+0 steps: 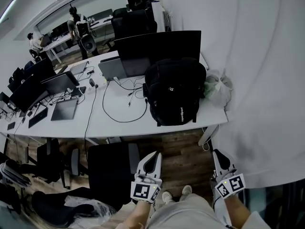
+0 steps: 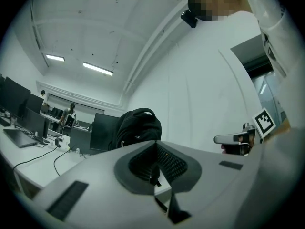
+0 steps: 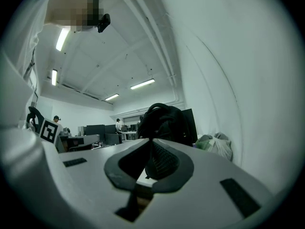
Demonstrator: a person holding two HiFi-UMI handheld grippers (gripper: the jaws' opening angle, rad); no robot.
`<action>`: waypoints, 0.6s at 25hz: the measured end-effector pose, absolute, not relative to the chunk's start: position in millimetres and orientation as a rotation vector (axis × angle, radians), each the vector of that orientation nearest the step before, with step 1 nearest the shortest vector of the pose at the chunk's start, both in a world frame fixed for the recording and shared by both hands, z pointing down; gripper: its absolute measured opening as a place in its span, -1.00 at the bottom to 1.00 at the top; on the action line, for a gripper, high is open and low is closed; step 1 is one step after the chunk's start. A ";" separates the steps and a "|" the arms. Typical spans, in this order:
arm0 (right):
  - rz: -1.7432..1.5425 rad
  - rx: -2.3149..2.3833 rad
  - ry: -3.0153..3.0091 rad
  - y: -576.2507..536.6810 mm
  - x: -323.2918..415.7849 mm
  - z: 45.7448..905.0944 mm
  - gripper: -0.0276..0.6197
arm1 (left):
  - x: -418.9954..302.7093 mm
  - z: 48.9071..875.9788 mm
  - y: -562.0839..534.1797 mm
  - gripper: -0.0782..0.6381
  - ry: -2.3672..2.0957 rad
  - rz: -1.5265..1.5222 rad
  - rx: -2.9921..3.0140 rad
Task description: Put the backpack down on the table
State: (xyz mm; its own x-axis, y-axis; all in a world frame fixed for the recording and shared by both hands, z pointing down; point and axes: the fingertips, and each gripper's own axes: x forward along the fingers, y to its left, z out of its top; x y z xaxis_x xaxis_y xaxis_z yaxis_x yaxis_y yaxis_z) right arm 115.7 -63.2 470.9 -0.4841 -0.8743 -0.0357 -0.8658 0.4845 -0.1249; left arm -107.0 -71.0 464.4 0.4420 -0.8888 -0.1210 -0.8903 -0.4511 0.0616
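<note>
The black backpack (image 1: 175,90) stands upright on the white table (image 1: 114,123) near its right end, in front of a dark monitor. Both grippers are held low, close to the person's body and well short of the table's front edge. My left gripper (image 1: 151,160) is shut with nothing in it. So is my right gripper (image 1: 220,157), its jaws together and empty. In the left gripper view the backpack (image 2: 138,128) shows beyond the closed jaws. It also rises behind the closed jaws in the right gripper view, the backpack (image 3: 164,120) clear of them.
A bundled plastic bag (image 1: 218,88) lies right of the backpack by the white wall. A monitor (image 1: 159,44), laptops (image 1: 114,67) and looping cables (image 1: 119,113) cover the table. A black office chair (image 1: 112,168) stands at my left front. People work at far desks (image 1: 71,25).
</note>
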 end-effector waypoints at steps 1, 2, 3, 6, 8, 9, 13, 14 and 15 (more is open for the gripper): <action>-0.125 -1.554 2.619 -60.0 113.5 469.1 -0.83 | -109.1 462.1 -68.0 -0.76 1.626 0.227 -2.664; -0.113 -1.565 2.615 -56.7 111.5 467.6 -0.83 | -111.6 460.4 -64.8 -0.76 1.615 0.241 -2.670; -0.102 -1.576 2.610 -53.7 110.2 466.6 -0.83 | -114.2 459.6 -61.5 -0.76 1.607 0.252 -2.676; -0.088 -1.615 2.587 -48.2 111.0 465.8 -0.84 | -122.2 461.0 -53.9 -0.76 1.607 0.269 -2.689; -0.095 -1.632 2.573 -44.9 112.1 465.5 -0.85 | -127.8 462.8 -50.2 -0.76 1.624 0.274 -2.696; -0.096 -1.634 2.575 -43.0 111.9 465.5 -0.85 | -130.0 463.1 -48.2 -0.76 1.630 0.278 -2.698; -0.094 -1.647 2.586 -43.3 113.5 464.7 -0.87 | -135.8 461.5 -45.6 -0.76 1.656 0.289 -2.682; -0.095 -1.653 2.585 -44.1 115.2 462.6 -0.87 | -136.1 460.5 -46.6 -0.76 1.664 0.290 -2.679; -0.094 -1.654 2.589 -44.4 116.9 460.1 -0.87 | -135.4 459.4 -47.3 -0.76 1.669 0.292 -2.677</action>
State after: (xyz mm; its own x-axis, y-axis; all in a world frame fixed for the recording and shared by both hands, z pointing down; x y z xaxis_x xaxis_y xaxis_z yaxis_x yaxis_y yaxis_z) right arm 116.9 -44.4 460.1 -0.4195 -0.9074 -0.0242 -0.9033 0.4199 -0.0877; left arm -135.4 -47.3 459.4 0.4279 -0.8927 -0.1416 -0.8877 -0.4446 0.1200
